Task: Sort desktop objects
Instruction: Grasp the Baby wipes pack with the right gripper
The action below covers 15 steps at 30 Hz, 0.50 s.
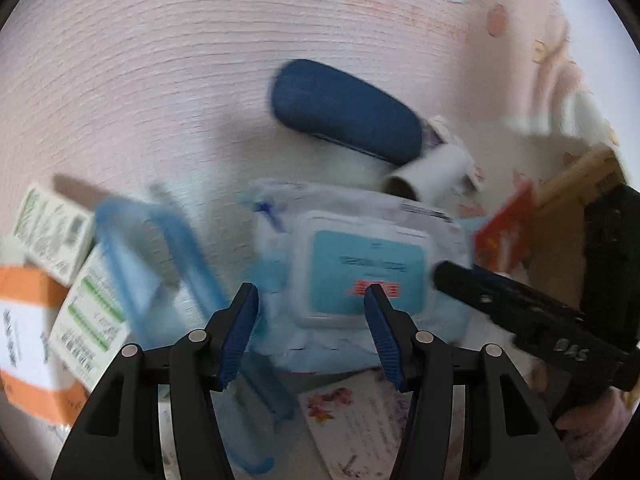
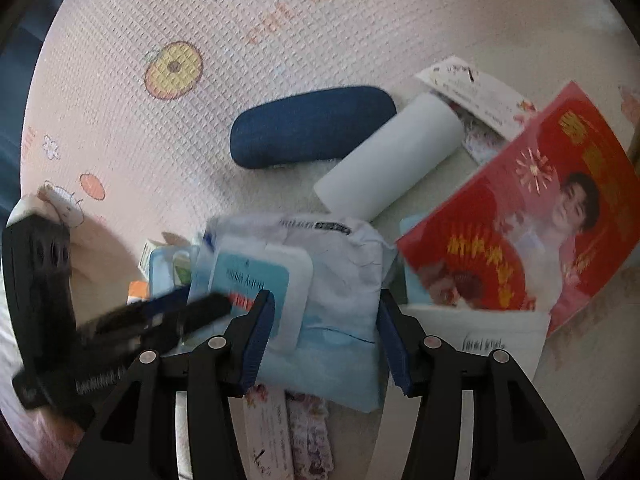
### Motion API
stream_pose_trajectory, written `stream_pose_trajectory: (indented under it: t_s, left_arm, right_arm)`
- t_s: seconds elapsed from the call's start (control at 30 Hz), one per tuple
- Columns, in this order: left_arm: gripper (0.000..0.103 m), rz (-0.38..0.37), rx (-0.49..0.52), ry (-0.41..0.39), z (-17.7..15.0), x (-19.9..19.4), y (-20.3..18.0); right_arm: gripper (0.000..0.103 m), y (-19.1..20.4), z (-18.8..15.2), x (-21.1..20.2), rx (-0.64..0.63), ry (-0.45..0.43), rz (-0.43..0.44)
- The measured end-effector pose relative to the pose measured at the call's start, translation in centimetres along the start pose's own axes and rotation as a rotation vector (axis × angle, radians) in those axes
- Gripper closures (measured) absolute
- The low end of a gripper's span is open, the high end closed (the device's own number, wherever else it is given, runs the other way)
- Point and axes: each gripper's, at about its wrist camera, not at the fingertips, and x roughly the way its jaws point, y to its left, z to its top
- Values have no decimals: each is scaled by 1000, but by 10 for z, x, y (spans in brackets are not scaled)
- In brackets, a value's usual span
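One soft wipes pack [image 2: 320,280] with a stiff blue-labelled lid lies on the textured pink mat [image 2: 160,120], near one oblong navy case [image 2: 312,126], one white roll [image 2: 392,160] and one glossy red card [image 2: 540,208]. Both the left gripper [image 1: 310,300] and the right gripper [image 2: 326,312] stand wide above the pack, gripping nothing.

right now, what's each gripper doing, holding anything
left gripper: open, empty, above the pale blue wet-wipes pack.
right gripper: open, straddling the same pack, not gripping it.
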Motion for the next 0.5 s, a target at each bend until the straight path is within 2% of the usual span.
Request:
stream_pose_trajectory:
  t_s: [0.07, 0.2, 0.37, 0.5]
  left_arm:
    - [44, 12, -26, -14, 2, -1, 5]
    - [44, -39, -35, 13, 9, 4, 7]
    - [43, -17, -3, 4, 6, 6, -1]
    - [43, -2, -20, 34, 4, 7, -4]
  right_arm:
    - [53, -2, -1, 1, 8, 11, 5]
    - [53, -15, -9, 1, 67, 38, 33]
    - [53, -24, -9, 11, 120, 67, 80]
    - [52, -24, -2, 18, 93, 85, 100]
